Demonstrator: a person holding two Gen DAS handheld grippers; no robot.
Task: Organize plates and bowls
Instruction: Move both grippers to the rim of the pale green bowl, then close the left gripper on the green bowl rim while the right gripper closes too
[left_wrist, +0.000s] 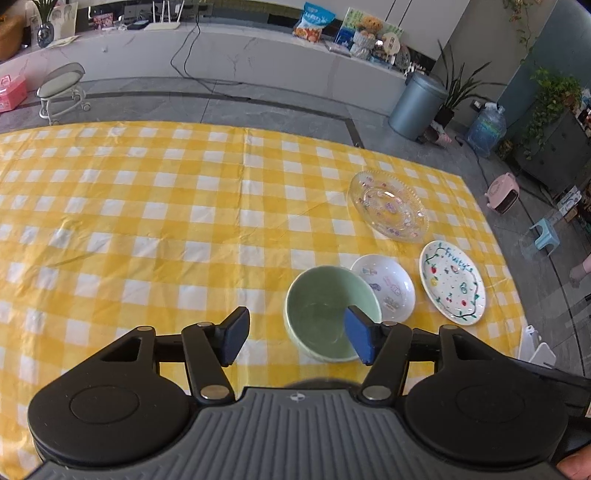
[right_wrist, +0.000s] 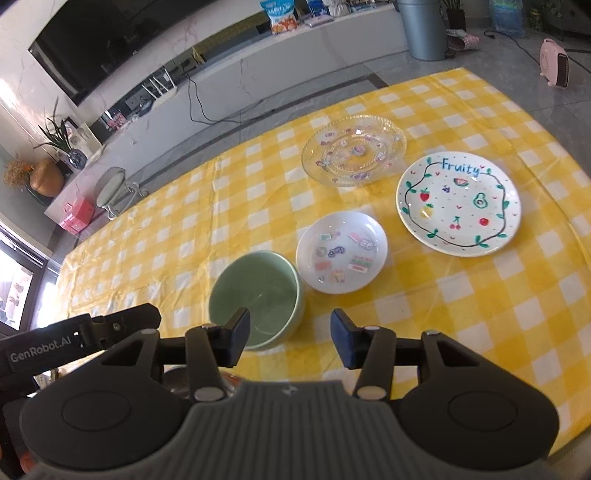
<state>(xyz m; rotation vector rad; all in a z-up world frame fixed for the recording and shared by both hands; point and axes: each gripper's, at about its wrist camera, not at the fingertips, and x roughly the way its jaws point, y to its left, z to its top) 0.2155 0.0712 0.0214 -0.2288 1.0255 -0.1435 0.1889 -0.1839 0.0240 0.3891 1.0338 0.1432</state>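
I saw a pale green bowl (right_wrist: 256, 299) standing upright and empty on the yellow-checked cloth, nearest to me, with a small white dish (right_wrist: 341, 252) printed with little coloured pictures just beside it, their rims close or touching. Farther off lay a clear glass plate (right_wrist: 354, 149) with a beaded rim and small pastel motifs, flat on the cloth. Near it, apart from the small dish, lay a white plate (right_wrist: 458, 204) lettered "Fruity", ringed by a dark vine and dotted with painted fruit.

Black linkage fingers (left_wrist: 236, 334), blue pads, silver pivots, ribbed grey body.
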